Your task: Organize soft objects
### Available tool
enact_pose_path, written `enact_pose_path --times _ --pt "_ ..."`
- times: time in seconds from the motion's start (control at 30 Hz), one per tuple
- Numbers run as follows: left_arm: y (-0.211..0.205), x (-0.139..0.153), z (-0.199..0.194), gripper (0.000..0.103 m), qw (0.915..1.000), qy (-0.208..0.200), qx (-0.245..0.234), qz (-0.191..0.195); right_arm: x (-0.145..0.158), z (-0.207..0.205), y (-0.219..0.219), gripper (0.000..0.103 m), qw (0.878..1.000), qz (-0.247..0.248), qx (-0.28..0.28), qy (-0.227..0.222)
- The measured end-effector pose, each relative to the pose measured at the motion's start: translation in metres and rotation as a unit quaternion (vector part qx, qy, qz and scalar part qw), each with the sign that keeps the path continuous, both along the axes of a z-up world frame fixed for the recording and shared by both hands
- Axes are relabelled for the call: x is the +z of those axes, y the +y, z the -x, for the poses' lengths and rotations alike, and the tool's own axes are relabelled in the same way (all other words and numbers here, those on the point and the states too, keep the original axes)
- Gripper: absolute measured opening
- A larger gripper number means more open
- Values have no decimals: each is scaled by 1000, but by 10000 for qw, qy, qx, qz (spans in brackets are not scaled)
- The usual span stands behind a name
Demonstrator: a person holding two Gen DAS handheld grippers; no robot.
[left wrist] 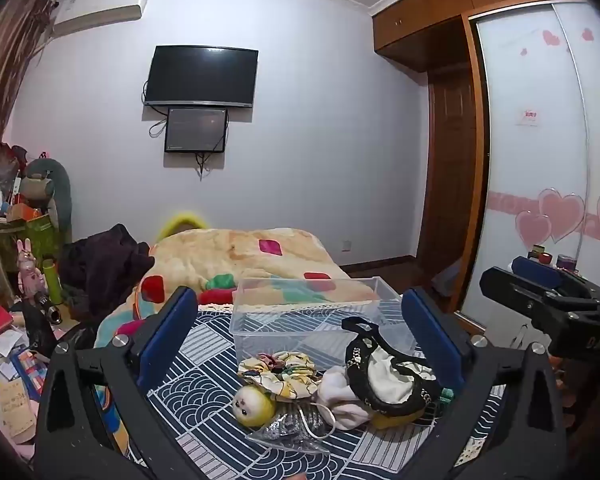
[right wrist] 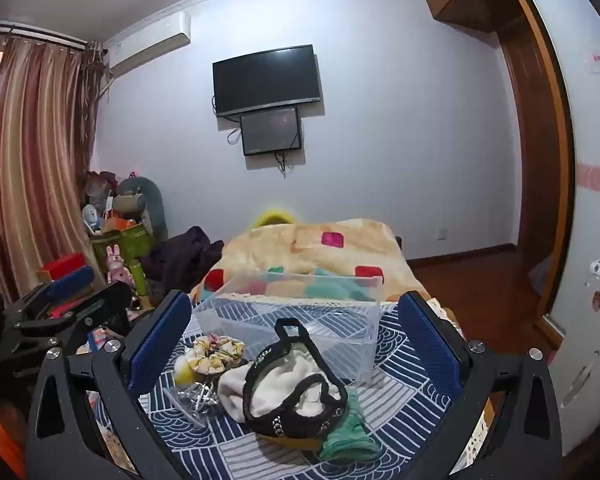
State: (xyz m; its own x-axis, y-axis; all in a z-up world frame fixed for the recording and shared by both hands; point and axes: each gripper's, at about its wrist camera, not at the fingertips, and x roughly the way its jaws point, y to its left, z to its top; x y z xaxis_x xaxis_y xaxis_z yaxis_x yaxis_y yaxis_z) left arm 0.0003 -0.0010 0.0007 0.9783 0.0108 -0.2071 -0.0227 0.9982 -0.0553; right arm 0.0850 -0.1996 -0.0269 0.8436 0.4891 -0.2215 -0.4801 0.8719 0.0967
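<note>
A pile of soft things lies on the blue patterned bed cover [left wrist: 196, 396]: a floral scrunchie [left wrist: 278, 372], a yellow plush face toy [left wrist: 254, 404], a white cloth [left wrist: 342, 398], a black beaded pouch [left wrist: 384, 376] and a green cloth [right wrist: 350, 436]. The pouch [right wrist: 296, 392] and scrunchie [right wrist: 218, 354] also show in the right wrist view. An empty clear plastic box [left wrist: 312, 316] stands just behind the pile [right wrist: 300, 320]. My left gripper [left wrist: 300, 344] is open above the pile, holding nothing. My right gripper [right wrist: 296, 340] is open over the pouch, holding nothing.
A crumpled cream blanket [left wrist: 240, 256] with coloured patches lies behind the box. A dark garment [left wrist: 104, 264] sits at the bed's left. Cluttered shelves and papers [left wrist: 16, 320] fill the left side. A wardrobe [left wrist: 540, 160] stands at the right.
</note>
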Motion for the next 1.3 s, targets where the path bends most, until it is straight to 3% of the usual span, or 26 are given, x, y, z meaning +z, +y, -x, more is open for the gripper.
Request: enact_pose_path --times 0.2,1.3 --pt "-4 -4 2 103 9998 -187 57 -46 0 6 -3 103 9999 -2 35 -105" --pt "1 -1 5 103 9998 -129 136 53 5 5 -2 103 9999 -69 69 -61"
